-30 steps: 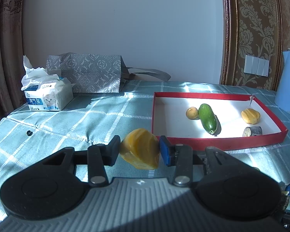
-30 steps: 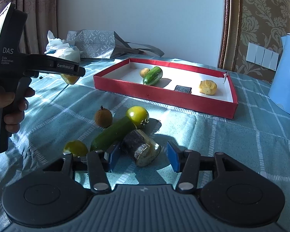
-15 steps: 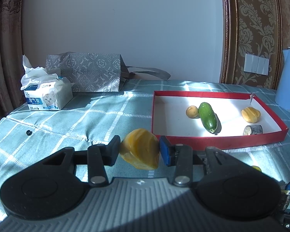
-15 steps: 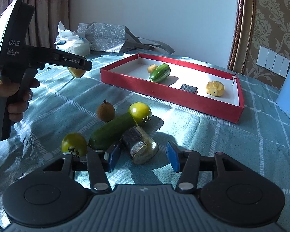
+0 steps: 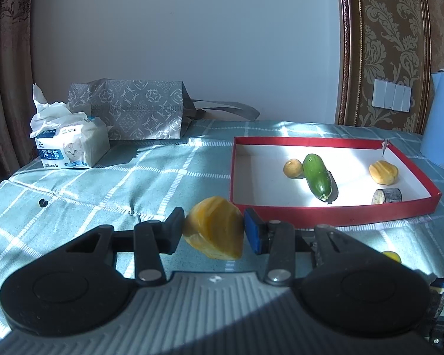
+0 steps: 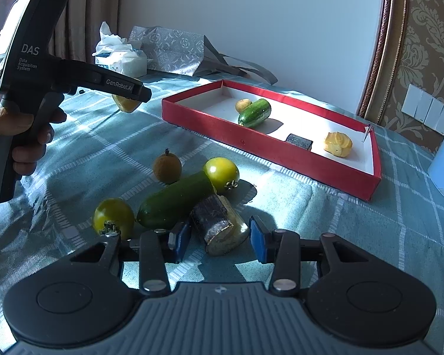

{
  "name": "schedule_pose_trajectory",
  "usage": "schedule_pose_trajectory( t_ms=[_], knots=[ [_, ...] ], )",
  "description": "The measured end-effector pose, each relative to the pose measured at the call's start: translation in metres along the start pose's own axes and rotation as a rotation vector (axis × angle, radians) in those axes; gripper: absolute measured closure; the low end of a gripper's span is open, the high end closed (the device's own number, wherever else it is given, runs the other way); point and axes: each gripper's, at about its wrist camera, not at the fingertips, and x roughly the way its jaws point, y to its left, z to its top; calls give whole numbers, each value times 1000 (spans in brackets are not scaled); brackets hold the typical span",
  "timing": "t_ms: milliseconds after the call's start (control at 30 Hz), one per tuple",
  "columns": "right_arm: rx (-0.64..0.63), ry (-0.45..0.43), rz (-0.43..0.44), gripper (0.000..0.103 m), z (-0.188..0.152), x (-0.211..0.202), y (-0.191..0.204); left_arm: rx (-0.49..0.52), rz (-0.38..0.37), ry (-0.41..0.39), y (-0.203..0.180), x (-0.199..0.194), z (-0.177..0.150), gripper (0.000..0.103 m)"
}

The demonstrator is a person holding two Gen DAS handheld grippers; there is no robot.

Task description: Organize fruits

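While tray (image 5: 334,216) edge near, cloth (image 5: 109,189) bare.

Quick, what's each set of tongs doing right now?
Left tongs: shut on the yellow fruit piece.
Right tongs: just been closing around the dark cut chunk; pads not touching yet, so open.

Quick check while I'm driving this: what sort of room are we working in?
Probably a room in a home, maybe a dining or living room. A teal checked tablecloth covers the table, brown patterned curtains hang at the left, and ornate damask wallpaper with white wall switches runs at the right.
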Motion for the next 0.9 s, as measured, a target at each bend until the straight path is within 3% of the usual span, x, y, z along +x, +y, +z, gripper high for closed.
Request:
schedule_pose_trajectory(
  t_ms=[467,900],
  knots=[
    [29,-10,-37,63,-13,-18,1,1,-8,6,0,1,0,63],
    [149,-61,-113,63,-32,-73,-20,-6,-19,9,1,0,-1,64]
  ],
)
